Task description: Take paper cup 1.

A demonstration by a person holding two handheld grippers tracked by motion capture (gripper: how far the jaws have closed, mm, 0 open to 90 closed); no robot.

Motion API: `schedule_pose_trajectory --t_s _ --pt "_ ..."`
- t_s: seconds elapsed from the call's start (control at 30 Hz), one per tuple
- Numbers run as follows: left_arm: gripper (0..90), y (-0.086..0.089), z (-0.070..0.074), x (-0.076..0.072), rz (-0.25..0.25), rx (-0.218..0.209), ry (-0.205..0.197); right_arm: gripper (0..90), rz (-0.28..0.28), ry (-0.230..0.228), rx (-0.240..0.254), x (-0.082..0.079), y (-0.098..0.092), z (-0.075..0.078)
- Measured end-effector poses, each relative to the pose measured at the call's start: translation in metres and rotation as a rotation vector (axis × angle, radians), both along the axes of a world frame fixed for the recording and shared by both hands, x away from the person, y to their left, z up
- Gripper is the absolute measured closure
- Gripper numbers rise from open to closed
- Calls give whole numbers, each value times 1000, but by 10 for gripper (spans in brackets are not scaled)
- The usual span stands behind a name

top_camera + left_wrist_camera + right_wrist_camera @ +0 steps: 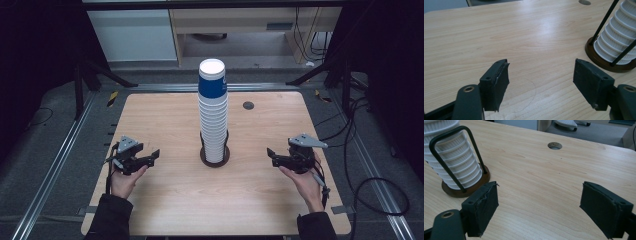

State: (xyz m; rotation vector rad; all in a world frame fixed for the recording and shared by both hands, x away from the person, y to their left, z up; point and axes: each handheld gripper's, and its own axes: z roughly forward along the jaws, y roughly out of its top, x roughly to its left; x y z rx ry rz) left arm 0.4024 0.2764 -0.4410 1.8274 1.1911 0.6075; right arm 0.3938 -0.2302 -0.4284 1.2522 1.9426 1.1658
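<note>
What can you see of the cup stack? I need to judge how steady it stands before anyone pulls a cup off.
The cup stack is a tall column of nested white paper-like cups with ribbed rims; the upside-down top cup is blue with a white base. It stands upright, mid-table, on a round dark brown holder whose thin black wire hoops hug its lowest cups. Both grippers sit apart from it, touching nothing.

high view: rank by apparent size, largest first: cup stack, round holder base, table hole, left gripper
1. cup stack
2. left gripper and round holder base: look about alike, and the stack hides much of the base, so no rank between them
3. table hole, clearly smallest
</note>
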Motion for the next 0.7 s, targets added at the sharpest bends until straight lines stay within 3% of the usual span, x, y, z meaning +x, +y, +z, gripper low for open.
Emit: schedule_pose_trajectory --t_s 0.23,0.37,0.53,0.7 --pt "236 -4 2 -2 -40 16 -2 142 9 -19 24 -4 -4 9" --pt "227 -6 3 -2 -57 37 -8 143 27 -33 64 -4 -4 14" --pt "207 -7 2 -2 -63 46 3 141 78 -77 119 -5 2 37" --pt "205 -7 4 -2 -66 37 -4 134 100 -122 137 -4 8 56"
